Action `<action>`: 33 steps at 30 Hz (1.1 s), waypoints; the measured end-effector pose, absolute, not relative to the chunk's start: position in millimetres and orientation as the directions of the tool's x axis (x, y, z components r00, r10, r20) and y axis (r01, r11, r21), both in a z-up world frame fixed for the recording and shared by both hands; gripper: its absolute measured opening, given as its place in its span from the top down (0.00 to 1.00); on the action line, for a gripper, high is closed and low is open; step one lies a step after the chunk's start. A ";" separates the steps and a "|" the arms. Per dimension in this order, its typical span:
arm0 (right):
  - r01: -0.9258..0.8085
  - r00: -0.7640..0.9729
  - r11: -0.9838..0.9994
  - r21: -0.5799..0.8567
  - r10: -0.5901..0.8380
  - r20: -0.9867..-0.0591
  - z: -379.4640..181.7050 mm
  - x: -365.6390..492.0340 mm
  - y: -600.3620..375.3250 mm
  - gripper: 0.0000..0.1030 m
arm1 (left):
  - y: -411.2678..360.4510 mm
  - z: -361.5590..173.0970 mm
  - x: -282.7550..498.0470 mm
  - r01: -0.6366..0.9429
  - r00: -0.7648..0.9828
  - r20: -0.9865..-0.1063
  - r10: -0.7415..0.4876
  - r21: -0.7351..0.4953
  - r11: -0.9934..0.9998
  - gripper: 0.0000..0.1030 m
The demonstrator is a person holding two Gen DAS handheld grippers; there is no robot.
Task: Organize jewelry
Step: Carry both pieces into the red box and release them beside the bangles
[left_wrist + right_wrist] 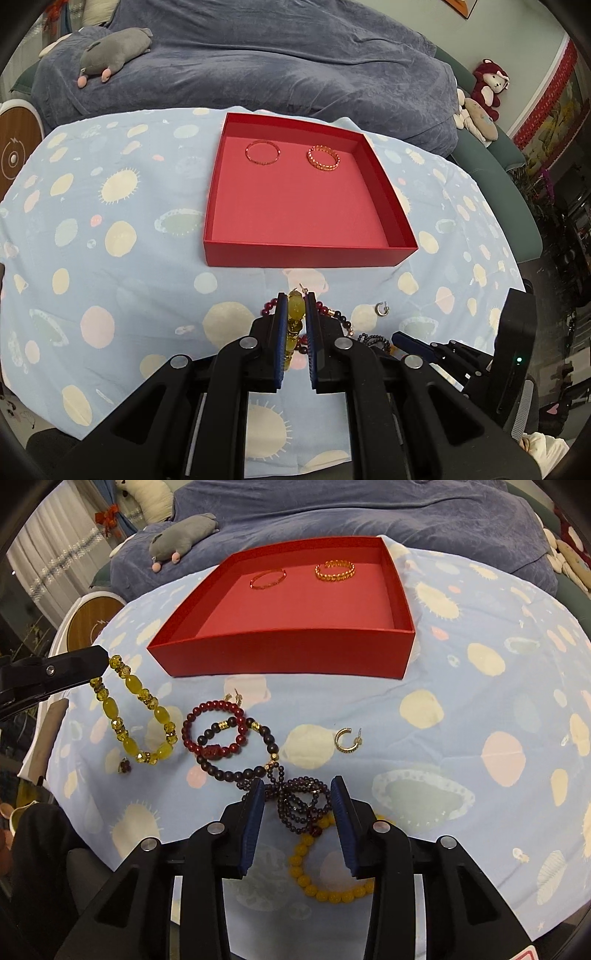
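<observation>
Left gripper: we see it pinching the yellow-green bead bracelet, which hangs from its jaws near the tabletop's left edge.
Right gripper: jaws spread, nothing gripped; the dark purple bead strand lies between them, and we can't tell if a pad touches it.
Red box: one, toward the tabletop's far edge; we count two bangles inside, a thin red bangle and a gold chain bangle, both near its far wall.
Loose on cloth: we count one dark red bracelet, one dark brown bracelet, one orange bead bracelet, one gold hoop earring.
Right view only: orange bead bracelet, full bracelet loops.
Surface: blue spotted cloth.
Room: blue-covered sofa behind, one grey plush on it.
</observation>
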State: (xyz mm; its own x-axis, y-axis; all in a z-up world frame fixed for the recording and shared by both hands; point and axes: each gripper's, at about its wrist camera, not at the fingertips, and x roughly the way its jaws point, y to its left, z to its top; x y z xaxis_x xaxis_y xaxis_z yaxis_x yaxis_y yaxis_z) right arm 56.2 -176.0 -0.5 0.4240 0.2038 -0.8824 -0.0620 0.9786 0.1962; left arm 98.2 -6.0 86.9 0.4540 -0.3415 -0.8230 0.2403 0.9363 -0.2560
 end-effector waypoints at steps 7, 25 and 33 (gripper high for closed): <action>-0.094 0.418 0.974 0.205 0.226 -0.880 -4.2 52.1 -168.4 0.91 | -5.6 75.7 93.9 0.232 0.432 -0.834 -0.344 -0.266 0.936 0.91; -0.105 0.584 0.954 0.281 0.288 -0.759 100.8 99.3 -199.2 0.95 | -21.4 133.8 134.1 0.337 0.479 -0.785 -0.392 -0.248 0.908 0.91; -0.059 0.606 0.941 0.333 0.299 -0.737 107.8 192.2 -217.9 0.95 | -47.5 145.1 215.4 0.376 0.497 -0.736 -0.460 -0.295 0.878 0.91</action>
